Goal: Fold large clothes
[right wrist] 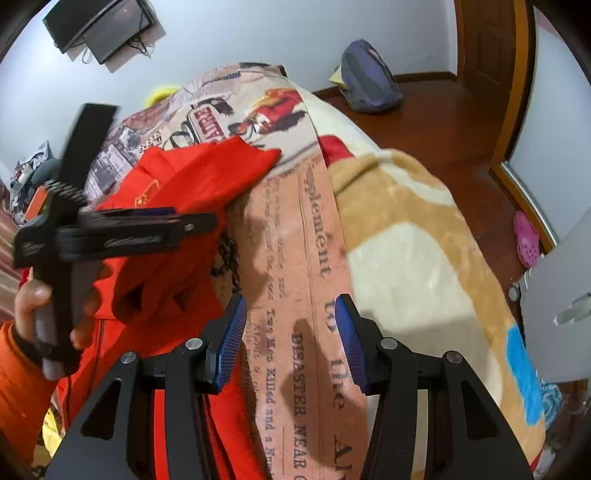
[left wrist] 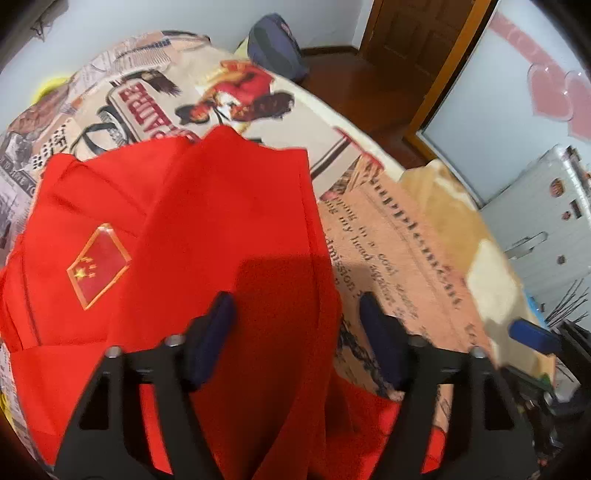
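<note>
A large red garment [left wrist: 207,229] with a flag patch [left wrist: 98,264] lies rumpled on a bed covered in newspaper print [left wrist: 388,236]. My left gripper [left wrist: 297,317] hovers over the garment's right edge. Its jaws stand apart, with red cloth below and between them, and the pads do not press on it. The right wrist view shows the same left gripper [right wrist: 177,219] from the side, held by a hand [right wrist: 33,299] in an orange sleeve above the garment [right wrist: 192,177]. My right gripper [right wrist: 291,332] is open over the printed cover [right wrist: 295,258], right of the garment, with nothing between its pads.
A beige and cream blanket [right wrist: 406,258] covers the bed's right side. On the wooden floor beyond are a blue-grey backpack [right wrist: 369,77] and a pink clog [right wrist: 526,238]. A wooden door [left wrist: 413,33] is at the back right, and a dark screen [right wrist: 103,26] hangs on the wall.
</note>
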Demonstrator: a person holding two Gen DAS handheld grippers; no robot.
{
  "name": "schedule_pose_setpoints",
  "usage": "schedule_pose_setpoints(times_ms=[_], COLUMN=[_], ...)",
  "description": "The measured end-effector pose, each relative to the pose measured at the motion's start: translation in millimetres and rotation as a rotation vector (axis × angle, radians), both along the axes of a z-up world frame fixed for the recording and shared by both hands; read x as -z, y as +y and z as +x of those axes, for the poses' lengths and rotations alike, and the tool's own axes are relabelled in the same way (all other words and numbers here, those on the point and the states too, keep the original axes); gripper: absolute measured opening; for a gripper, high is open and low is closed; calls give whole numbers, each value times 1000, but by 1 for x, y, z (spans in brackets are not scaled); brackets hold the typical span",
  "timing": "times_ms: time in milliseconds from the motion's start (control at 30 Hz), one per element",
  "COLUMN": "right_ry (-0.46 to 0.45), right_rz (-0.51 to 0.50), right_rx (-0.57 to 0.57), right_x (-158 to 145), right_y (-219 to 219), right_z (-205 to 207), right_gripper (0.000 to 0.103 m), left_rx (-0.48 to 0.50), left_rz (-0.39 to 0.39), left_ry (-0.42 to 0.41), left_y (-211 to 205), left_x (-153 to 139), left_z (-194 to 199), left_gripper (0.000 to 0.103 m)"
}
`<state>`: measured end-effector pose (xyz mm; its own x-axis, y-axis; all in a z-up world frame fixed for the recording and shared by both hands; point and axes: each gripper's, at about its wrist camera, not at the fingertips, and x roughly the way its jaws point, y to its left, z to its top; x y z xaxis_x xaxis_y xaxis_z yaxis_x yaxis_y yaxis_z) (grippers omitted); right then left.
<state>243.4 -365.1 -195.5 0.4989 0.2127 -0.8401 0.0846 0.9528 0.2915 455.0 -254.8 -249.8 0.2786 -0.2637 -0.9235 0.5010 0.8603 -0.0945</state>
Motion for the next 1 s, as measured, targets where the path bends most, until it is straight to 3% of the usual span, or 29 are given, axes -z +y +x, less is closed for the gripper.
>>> schedule_pose_setpoints(times_ms=[67, 100, 167, 333, 500, 600, 733, 867, 933, 1000], right_ry=[6, 11, 11, -1, -26, -17, 42, 120, 55, 61], right_rz=[6, 10, 16, 9, 22, 23, -21, -95, -160, -162], right_rx=[3, 2, -7, -54, -132, -183, -260, -325, -329, -318], right_x=[3, 4, 4, -2, -12, -10, 13, 47, 47, 49], right_y=[-2, -2, 1, 20, 55, 79, 115, 137, 141, 137], right_z=[-1, -1, 0, 11, 36, 54, 74, 73, 64, 62], right_gripper=[46, 46, 46, 46, 46, 46, 46, 47, 56, 60], left_rx=[-9, -14, -54, -112, -197, -277, -399, -505, -563, -622], left_rz=[33, 18, -44, -185, -220, -217, -108, -50, -56, -92], left_ry=[-12, -10, -16, -111, -248, -286, -310, -177, -93, -10], left_y=[0, 3, 16, 65, 131, 176, 235, 286, 309, 328], left_x=[6, 6, -5, -61, -110, -116, -90, -34, -4, 23], left_z=[3, 4, 5, -4, -27, -44, -77, -100, -111, -120], left_gripper=[26, 23, 5, 5, 4, 4, 4, 5, 15, 31])
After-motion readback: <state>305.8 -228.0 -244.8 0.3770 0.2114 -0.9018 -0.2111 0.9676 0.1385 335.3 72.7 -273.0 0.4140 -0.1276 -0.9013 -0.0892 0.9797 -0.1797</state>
